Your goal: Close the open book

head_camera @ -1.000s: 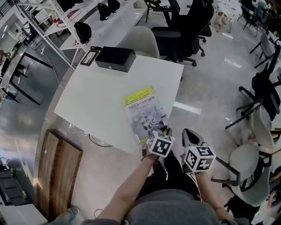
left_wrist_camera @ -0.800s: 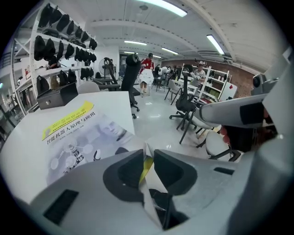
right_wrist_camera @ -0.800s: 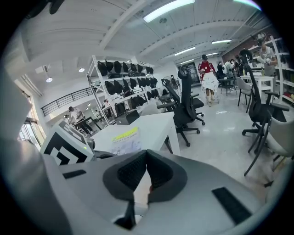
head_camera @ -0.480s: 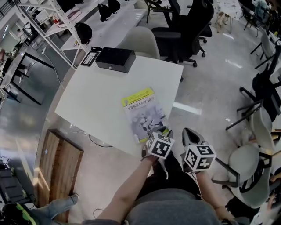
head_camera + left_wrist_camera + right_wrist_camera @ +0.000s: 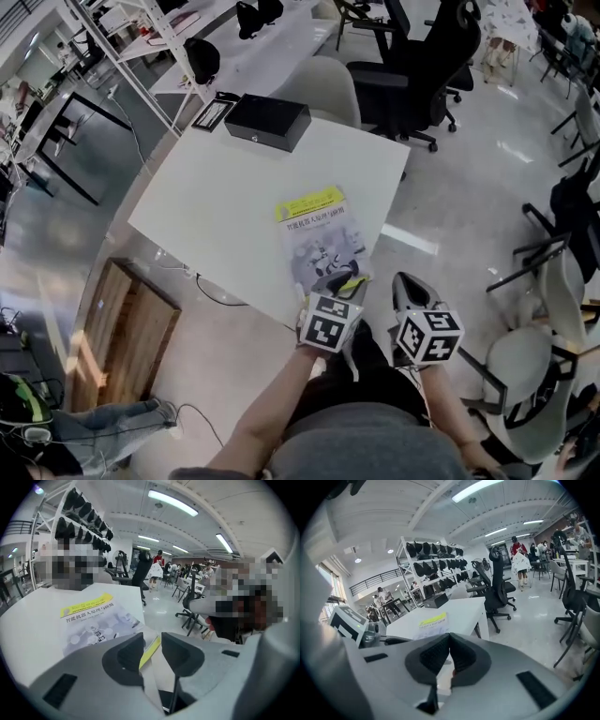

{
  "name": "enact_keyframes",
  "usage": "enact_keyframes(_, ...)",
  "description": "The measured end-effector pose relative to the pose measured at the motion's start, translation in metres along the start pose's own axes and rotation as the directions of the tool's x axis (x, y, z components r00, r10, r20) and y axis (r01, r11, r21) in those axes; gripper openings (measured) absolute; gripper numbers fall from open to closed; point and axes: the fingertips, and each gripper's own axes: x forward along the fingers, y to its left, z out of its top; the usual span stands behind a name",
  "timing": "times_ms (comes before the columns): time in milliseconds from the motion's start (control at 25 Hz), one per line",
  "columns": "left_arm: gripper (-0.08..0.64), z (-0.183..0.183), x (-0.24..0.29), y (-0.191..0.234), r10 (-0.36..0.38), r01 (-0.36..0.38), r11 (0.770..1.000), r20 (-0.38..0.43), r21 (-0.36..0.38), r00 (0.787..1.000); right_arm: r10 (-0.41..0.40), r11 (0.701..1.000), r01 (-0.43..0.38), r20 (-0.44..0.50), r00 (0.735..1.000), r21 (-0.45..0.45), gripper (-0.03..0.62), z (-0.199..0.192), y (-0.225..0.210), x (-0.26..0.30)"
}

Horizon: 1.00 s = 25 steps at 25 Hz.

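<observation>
The book (image 5: 317,239) lies shut and flat on the white worktop (image 5: 206,202), front cover up, its yellow title band at the end away from the person. Judging by this, the closing is done and only the letting go remains.

The left tool (image 5: 342,281) sits over the book's near corner, tilted downward. Its 2 jaws have just been opening and now stand spread. Nothing is pinched. The book's yellow edge only shows through the gap, and neither pad presses on it. That fits a cover that has been laid down and released rather than one being carried.

The right tool (image 5: 405,283) hangs to the right of the book's near corner, past the worktop's edge. Its jaws are pressed together on nothing, so it seems to be merely kept out of the way.

The head view gives the layout: the book is near the worktop's right edge, a black box (image 5: 267,122) is well beyond the book's far end, and an office chair (image 5: 412,66) is farther off. It cannot show the jaw gaps.

The left gripper view shows the daylight between the pads and the cover lying level. The right gripper view shows its pads meeting, with the book ahead and to the left.
</observation>
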Motion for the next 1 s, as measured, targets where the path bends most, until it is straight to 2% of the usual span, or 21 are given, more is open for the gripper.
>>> enact_keyframes(200,0.115,0.007,-0.023,0.027,0.084,-0.081,0.995,0.075,-0.051,0.994,0.041,0.999,-0.041,0.002,0.999,-0.034,0.005,0.007,0.012,0.006)
enact_keyframes(320,0.094,0.017,-0.043,0.043,0.148,-0.139,0.988,0.134,-0.072,0.980,0.069,0.996,-0.069,0.004,0.998,-0.056,0.005,0.013,0.022,0.010)
enact_keyframes(600,0.038,0.031,-0.098,0.086,0.318,-0.290,0.946,0.240,-0.143,0.917,0.128,0.987,-0.126,0.017,0.992,-0.104,0.005,0.027,0.050,0.017)
enact_keyframes(800,0.017,0.030,-0.127,0.110,0.397,-0.364,0.917,0.271,-0.163,0.877,0.144,0.980,-0.139,0.029,0.989,-0.142,0.005,0.038,0.059,0.023)
enact_keyframes(1000,0.008,0.024,-0.153,0.127,0.454,-0.408,0.889,0.294,-0.206,0.841,0.163,0.973,-0.155,0.032,0.986,-0.168,0.005,0.044,0.066,0.024)
